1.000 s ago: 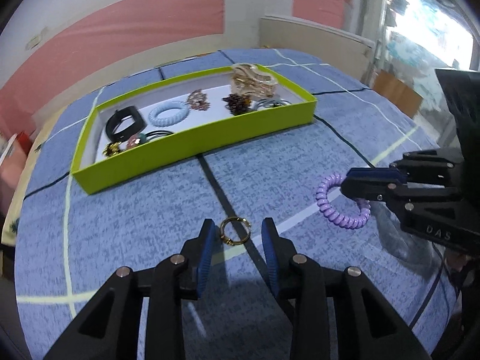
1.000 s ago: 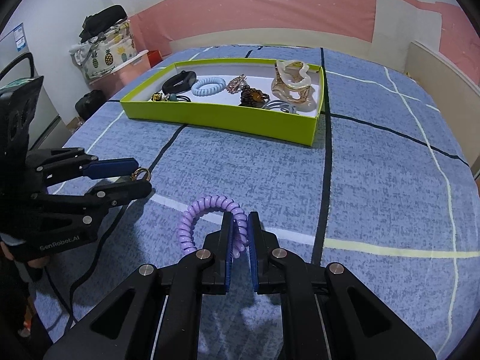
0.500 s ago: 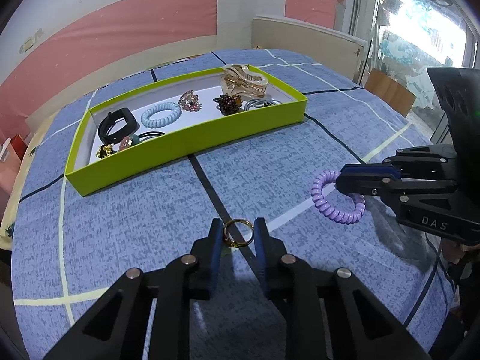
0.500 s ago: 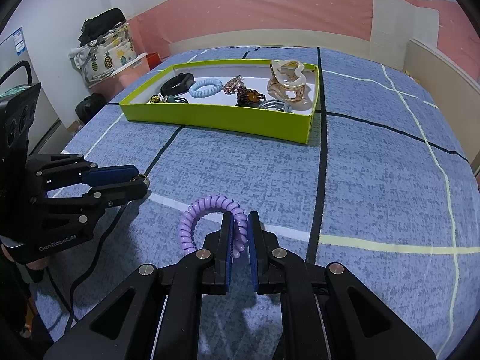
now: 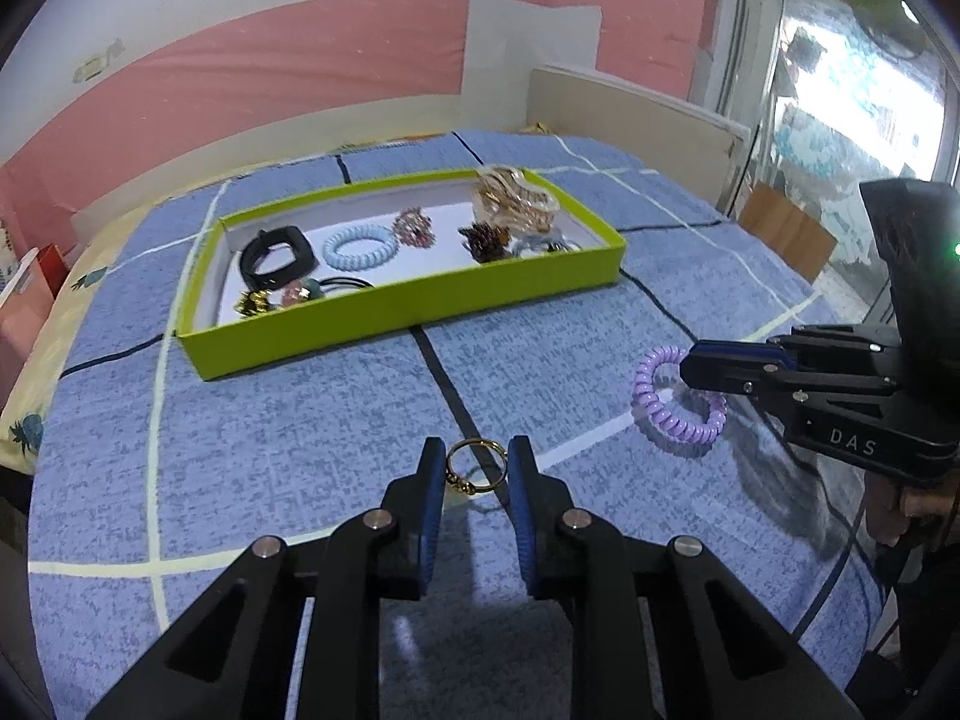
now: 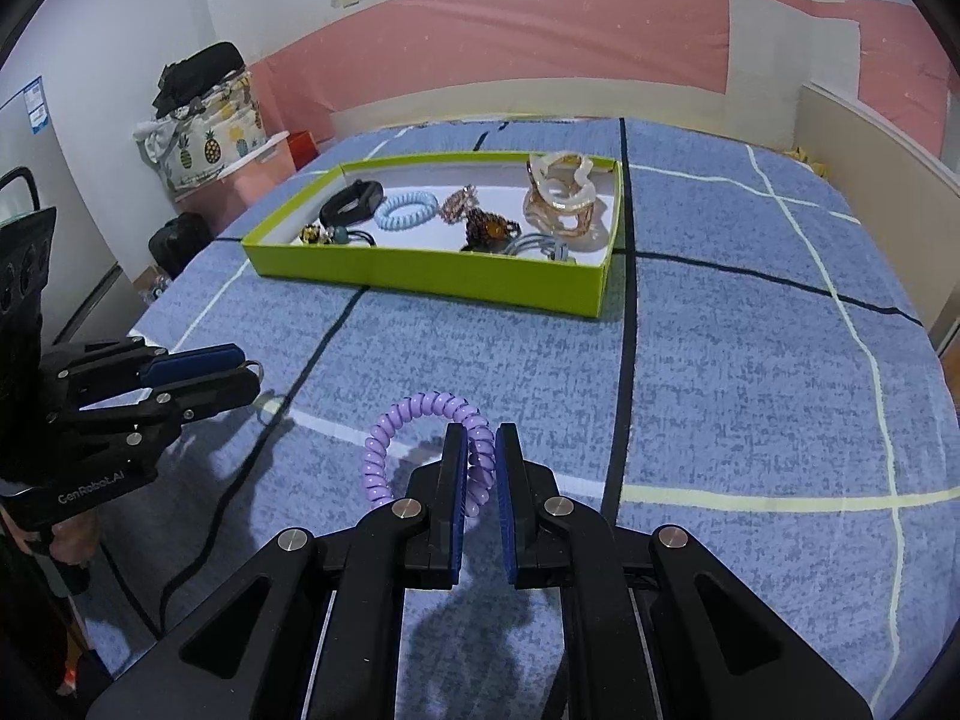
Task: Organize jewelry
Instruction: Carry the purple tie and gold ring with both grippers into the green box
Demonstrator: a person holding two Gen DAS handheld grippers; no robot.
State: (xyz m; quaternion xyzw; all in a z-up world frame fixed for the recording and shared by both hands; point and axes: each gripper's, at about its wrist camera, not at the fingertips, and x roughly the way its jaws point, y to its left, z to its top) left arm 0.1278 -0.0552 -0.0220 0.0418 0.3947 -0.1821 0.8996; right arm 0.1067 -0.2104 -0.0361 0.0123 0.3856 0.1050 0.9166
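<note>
two pieces are in hand, both short of the tray (image 5: 384, 306). left gripper (image 5: 477, 468) has just been closing on the gold ring (image 5: 477, 465): its pads touch the ring on both sides, jaws about half shut, ring just above the blue cover. right gripper (image 6: 480, 456) is nearly shut, pinching the purple coil (image 6: 420, 426), which hangs clear of the bed. i'd carry both up over the near wall, keeping the ring level so it can't slip, then lower each into a bare white patch, away from the pale blue coil (image 5: 360, 246), before letting go.
</note>
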